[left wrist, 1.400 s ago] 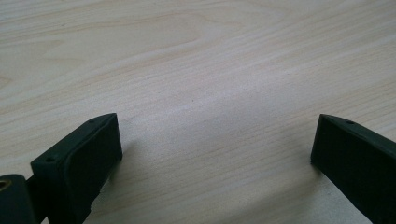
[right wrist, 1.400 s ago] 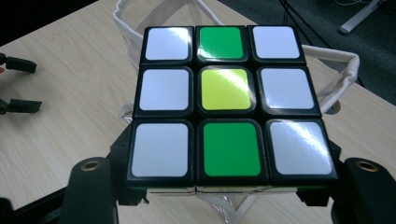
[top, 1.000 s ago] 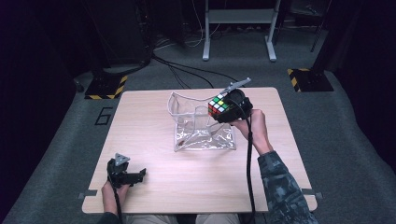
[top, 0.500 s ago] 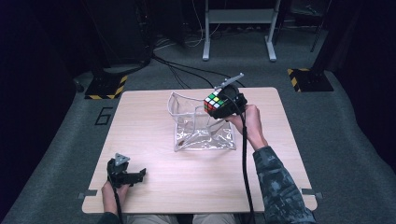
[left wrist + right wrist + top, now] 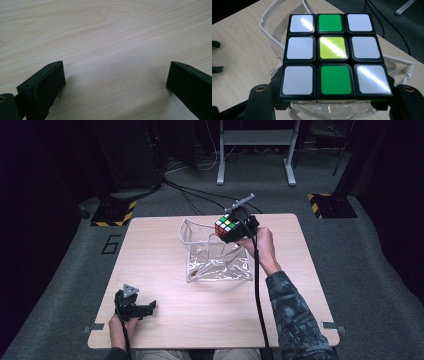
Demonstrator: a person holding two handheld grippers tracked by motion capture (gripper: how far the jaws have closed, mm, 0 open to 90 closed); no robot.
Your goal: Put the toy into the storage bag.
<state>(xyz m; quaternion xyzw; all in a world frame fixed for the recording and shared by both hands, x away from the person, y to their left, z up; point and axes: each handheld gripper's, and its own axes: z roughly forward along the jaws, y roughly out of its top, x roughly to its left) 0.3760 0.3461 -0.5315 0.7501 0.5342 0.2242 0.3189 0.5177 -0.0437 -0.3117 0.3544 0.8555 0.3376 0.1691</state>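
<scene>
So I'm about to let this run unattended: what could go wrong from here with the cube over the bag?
1. The right tool grips the puzzle cube only near its lower edge, so it might tip out.
2. The clear bag is floppy, its white-trimmed mouth partly collapsed; the cube may catch the rim or land outside.
3. The left tool sits open near the table's front edge, not holding the bag, so it may slide.

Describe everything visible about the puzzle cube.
The puzzle cube is a black-framed three-by-three twisty puzzle with glossy plastic-looking stickers. The face toward the right gripper's camera shows white squares at both sides and a middle column of green, yellow, green. The high view shows mixed colours on its upper face. It is scrambled, held off the table between the jaws of the right gripper, above the open mouth of the clear bag.
</scene>
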